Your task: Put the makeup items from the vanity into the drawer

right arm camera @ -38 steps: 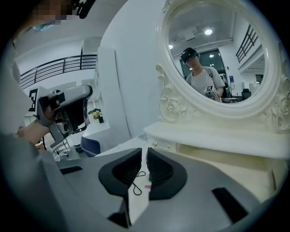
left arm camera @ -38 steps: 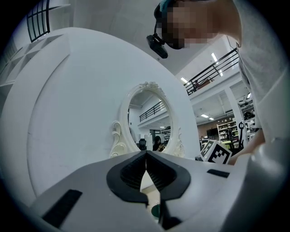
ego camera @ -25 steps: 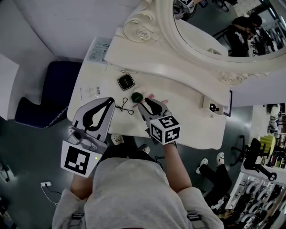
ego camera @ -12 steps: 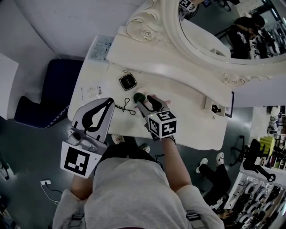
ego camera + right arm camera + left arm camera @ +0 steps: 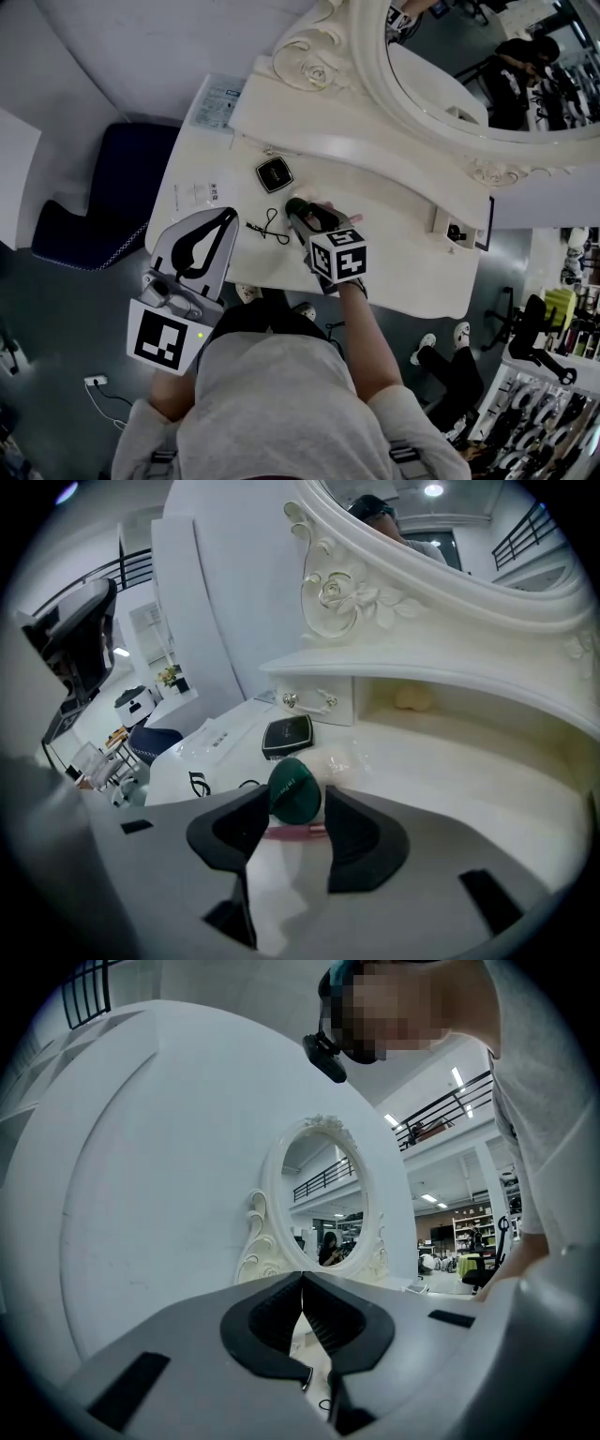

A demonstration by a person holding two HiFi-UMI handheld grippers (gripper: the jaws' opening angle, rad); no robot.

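Observation:
A round dark-green compact (image 5: 296,205) (image 5: 294,789) stands on edge on the white vanity top (image 5: 394,253). It sits between the fingertips of my right gripper (image 5: 306,215) (image 5: 294,806), whose jaws stand wide and open; only the left tip is close against its rim. A pink tube (image 5: 298,832) lies on the top just behind it, between the jaws. A black square compact (image 5: 273,174) (image 5: 287,735) and an eyelash curler (image 5: 267,228) lie further left. My left gripper (image 5: 225,217) (image 5: 302,1283) hangs shut and empty off the vanity's front left.
An ornate oval mirror (image 5: 469,84) on a raised shelf (image 5: 309,122) backs the vanity. A small drawer front with two knobs (image 5: 314,698) sits under that shelf. Leaflets (image 5: 192,192) lie at the left end. A dark stool (image 5: 103,202) stands left of the vanity.
My right gripper has slid forward over the vanity, and its jaws have widened and now flank the green compact. The left gripper has stayed where it was.

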